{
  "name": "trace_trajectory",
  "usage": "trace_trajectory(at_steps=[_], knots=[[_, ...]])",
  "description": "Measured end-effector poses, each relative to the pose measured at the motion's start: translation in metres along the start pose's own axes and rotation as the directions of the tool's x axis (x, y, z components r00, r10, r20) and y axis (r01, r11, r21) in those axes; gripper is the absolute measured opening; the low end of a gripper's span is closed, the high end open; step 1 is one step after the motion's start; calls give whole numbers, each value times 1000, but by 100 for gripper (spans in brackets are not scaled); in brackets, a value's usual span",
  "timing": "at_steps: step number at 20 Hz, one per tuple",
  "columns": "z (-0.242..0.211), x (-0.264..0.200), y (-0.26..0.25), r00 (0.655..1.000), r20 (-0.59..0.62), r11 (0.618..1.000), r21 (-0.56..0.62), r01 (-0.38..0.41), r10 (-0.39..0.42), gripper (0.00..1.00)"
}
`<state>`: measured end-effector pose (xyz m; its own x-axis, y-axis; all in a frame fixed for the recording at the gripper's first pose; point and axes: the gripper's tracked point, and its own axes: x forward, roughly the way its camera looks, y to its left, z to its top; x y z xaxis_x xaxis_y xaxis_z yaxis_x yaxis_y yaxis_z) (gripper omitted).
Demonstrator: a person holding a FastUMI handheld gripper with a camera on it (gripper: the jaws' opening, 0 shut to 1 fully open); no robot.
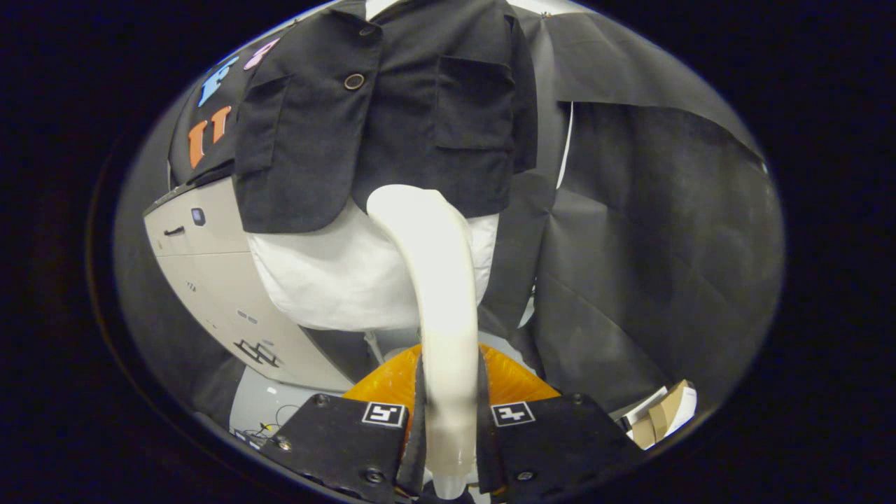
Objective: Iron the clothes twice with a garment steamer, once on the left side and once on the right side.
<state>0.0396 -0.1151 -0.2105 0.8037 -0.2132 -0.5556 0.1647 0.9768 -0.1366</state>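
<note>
A white garment steamer (437, 280) rises from between my fingers, its handle clamped by both of them. My gripper (448, 420) is shut on that handle. The steamer's rounded head rests against the lower hem of a black short jacket (392, 105) that hangs over a white shirt (329, 280) on a hanger straight ahead. The head sits near the middle of the clothes, just right of the jacket's front opening, below its right chest pocket. An orange part (392, 381) shows just beyond my fingers, behind the handle.
A light grey cabinet or appliance (203, 259) stands to the left of the clothes. Black cloth (651, 245) hangs to the right and behind. Cardboard and white bits (665, 413) lie low on the right, cables low on the left.
</note>
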Motion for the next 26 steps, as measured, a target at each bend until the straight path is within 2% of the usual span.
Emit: trace_trajectory(at_steps=[11,23,26], knots=[[13,-63,15,998,61,1000,24,1,-2,32],[12,-159,7,995,101,996,86,6,-14,32],[19,-179,10,992,122,996,86,-15,5,32]])
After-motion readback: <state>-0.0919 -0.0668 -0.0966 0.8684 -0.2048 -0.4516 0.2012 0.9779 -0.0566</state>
